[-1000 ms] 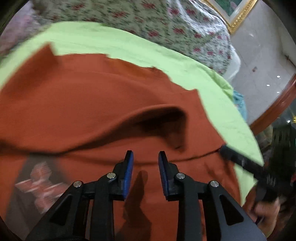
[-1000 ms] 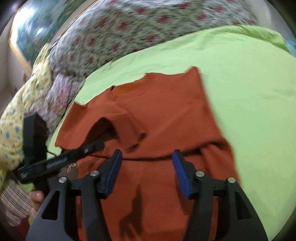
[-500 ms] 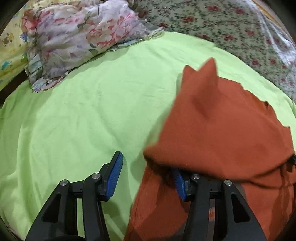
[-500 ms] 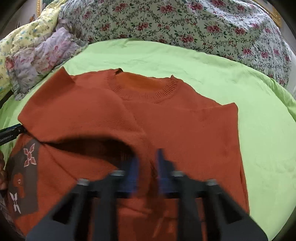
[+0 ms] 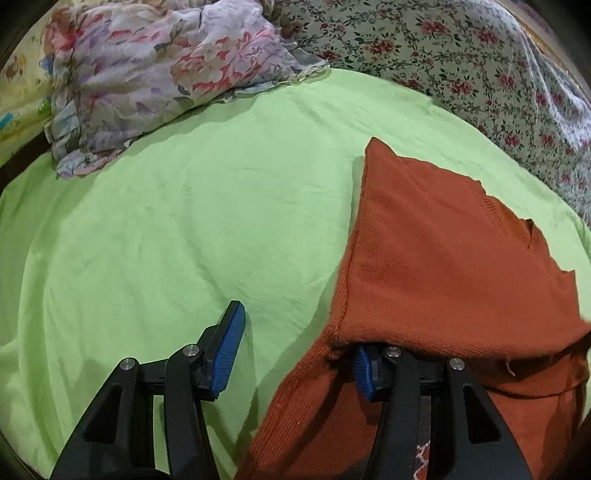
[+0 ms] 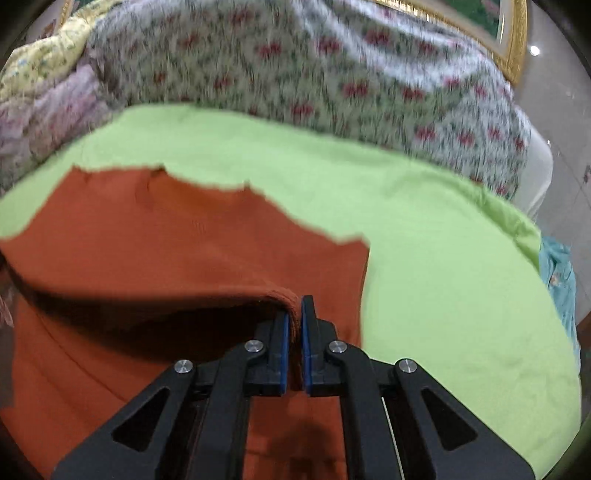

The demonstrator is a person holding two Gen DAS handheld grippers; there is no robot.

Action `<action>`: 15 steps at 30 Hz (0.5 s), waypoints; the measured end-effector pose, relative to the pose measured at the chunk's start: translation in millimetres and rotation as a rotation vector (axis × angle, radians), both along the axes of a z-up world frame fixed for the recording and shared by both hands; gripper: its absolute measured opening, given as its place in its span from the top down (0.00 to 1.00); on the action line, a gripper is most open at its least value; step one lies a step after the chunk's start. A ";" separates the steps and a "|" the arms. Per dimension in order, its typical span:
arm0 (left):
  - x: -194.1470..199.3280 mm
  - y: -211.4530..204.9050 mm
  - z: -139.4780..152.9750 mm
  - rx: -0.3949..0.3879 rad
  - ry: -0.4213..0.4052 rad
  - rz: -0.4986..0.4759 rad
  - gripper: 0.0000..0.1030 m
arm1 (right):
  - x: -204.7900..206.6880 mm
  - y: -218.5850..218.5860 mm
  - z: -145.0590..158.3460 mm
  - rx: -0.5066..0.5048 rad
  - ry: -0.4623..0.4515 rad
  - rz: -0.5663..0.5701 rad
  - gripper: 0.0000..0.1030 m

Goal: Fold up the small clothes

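A rust-orange knit sweater (image 5: 443, 266) lies on a lime green sheet (image 5: 184, 240). My left gripper (image 5: 295, 343) is open at the sweater's left edge; its left finger (image 5: 229, 347) rests over the bare sheet and its right finger (image 5: 364, 373) is tucked under a folded flap of the sweater. In the right wrist view my right gripper (image 6: 294, 325) is shut on a folded edge of the sweater (image 6: 184, 251) and holds that fold raised above the layer beneath. A patterned patch (image 5: 424, 458) shows near the bottom.
A floral pillow (image 5: 155, 77) lies at the far left of the sheet. A rose-print quilt (image 5: 480, 74) runs along the back. A gold picture frame (image 6: 509, 33) and pale floor sit at the right, beyond the bed edge; a teal cloth (image 6: 557, 273) lies there.
My right gripper has closed on the sweater fold and lifted it. My left gripper has opened wide and shifted to the sweater's left edge.
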State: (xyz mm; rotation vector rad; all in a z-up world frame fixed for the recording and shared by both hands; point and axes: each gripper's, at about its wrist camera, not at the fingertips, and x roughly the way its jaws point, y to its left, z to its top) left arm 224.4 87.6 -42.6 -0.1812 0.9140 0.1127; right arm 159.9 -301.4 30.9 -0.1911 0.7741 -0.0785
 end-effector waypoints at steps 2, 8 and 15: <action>-0.2 5.1 -0.1 -0.025 0.000 0.006 0.47 | -4.7 -3.9 -11.9 0.023 0.033 -0.005 0.94; -3.8 23.6 -2.3 -0.168 -0.011 0.013 0.47 | -15.4 -6.5 -24.6 0.043 0.075 0.014 0.93; -5.8 37.9 -3.6 -0.281 -0.027 0.018 0.47 | -31.4 -25.3 -28.9 0.111 0.105 -0.019 0.88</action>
